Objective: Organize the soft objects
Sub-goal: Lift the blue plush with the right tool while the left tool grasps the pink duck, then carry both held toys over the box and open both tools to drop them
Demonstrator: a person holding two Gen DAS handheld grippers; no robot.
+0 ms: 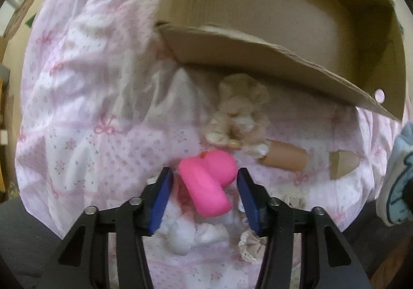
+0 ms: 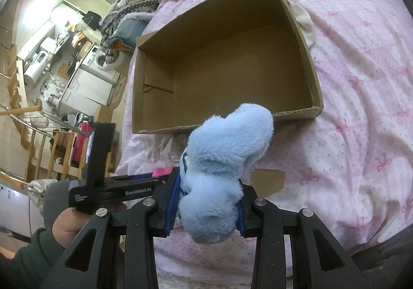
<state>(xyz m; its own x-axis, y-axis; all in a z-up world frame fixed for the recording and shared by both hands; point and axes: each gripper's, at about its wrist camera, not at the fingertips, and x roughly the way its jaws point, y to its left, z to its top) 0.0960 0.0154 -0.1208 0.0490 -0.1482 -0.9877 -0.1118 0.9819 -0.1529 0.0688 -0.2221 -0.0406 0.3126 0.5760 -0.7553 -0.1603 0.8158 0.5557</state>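
Here the cardboard box (image 2: 232,62) holds nothing; right gripper (image 2: 206,201) clenches blue plush (image 2: 227,149), left gripper (image 1: 204,183) released.

Pink soft toy (image 1: 206,180) on quilt; fluffy blue plush (image 2: 222,160) before empty cardboard box (image 2: 296,31).

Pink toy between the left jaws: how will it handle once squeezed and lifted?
The pink toy looks smooth and rounded, so it may slip or twist in the left gripper. Its matte surface suggests soft foam, probably light. It lies on the rumpled quilt, so pressing down may sink it.
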